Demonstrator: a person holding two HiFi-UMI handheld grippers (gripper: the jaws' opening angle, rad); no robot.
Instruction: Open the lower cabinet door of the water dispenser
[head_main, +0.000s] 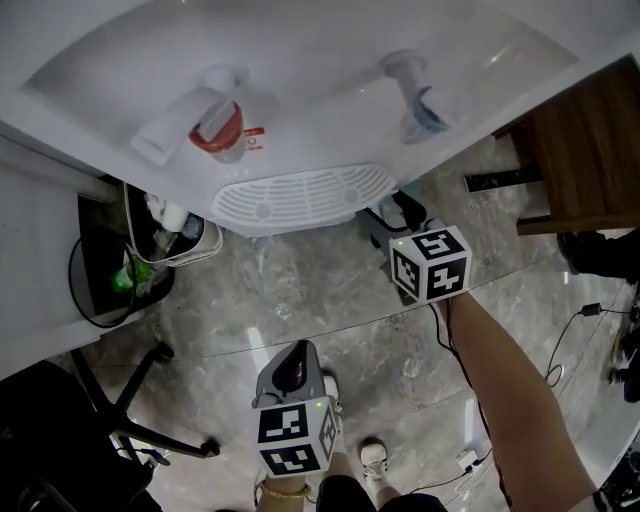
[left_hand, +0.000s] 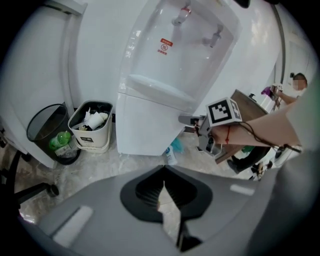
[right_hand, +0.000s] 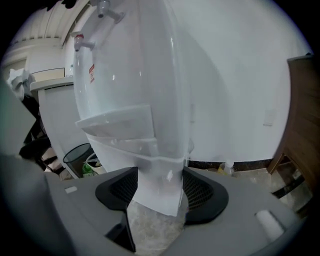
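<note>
The lower cabinet door sat closed on the front of the water dispenser, below the drip tray. It was judged a light, stiff, slick plastic panel, best taken by its edge at the right gripper, whose jaws stood spread about that edge, not pressing. The left gripper was pressed together, empty. No handle or hinge was discernible; the tray hid the door in the head view.

Bins left of water dispenser, table right; cabinet corner between right gripper jaws.
</note>
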